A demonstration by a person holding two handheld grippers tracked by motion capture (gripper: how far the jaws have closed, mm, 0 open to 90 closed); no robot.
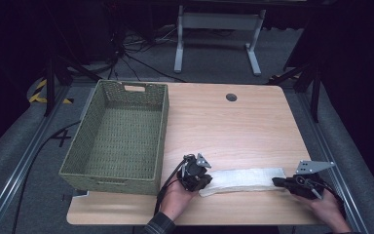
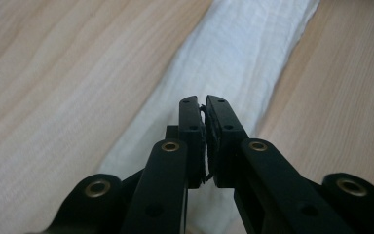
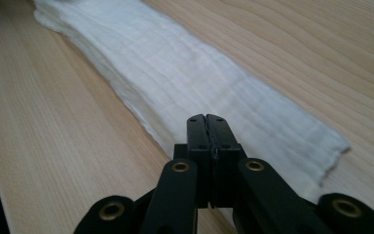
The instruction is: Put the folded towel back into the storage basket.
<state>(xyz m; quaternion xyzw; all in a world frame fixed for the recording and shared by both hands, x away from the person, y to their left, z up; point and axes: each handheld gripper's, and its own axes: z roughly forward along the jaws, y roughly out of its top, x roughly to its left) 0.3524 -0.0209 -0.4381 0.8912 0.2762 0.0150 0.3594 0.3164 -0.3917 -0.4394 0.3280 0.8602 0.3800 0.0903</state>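
A long white folded cloth (image 1: 246,179) lies flat near the front edge of the wooden table (image 1: 224,126). My left gripper (image 1: 207,184) sits at the cloth's left end, held in a hand. In the left gripper view the jaws (image 2: 203,100) are shut, pads together, just over the cloth (image 2: 243,53), with no fabric between them. My right gripper (image 1: 275,182) is at the cloth's right end. In the right gripper view it (image 3: 206,117) is shut too, hovering low above the cloth (image 3: 175,73) near its frayed end.
A green woven basket (image 1: 161,131) stands on the table's left side, just left of the left gripper. A round cable hole (image 1: 231,97) sits near the table's far edge. White frame legs (image 1: 219,22) and cables lie on the floor beyond.
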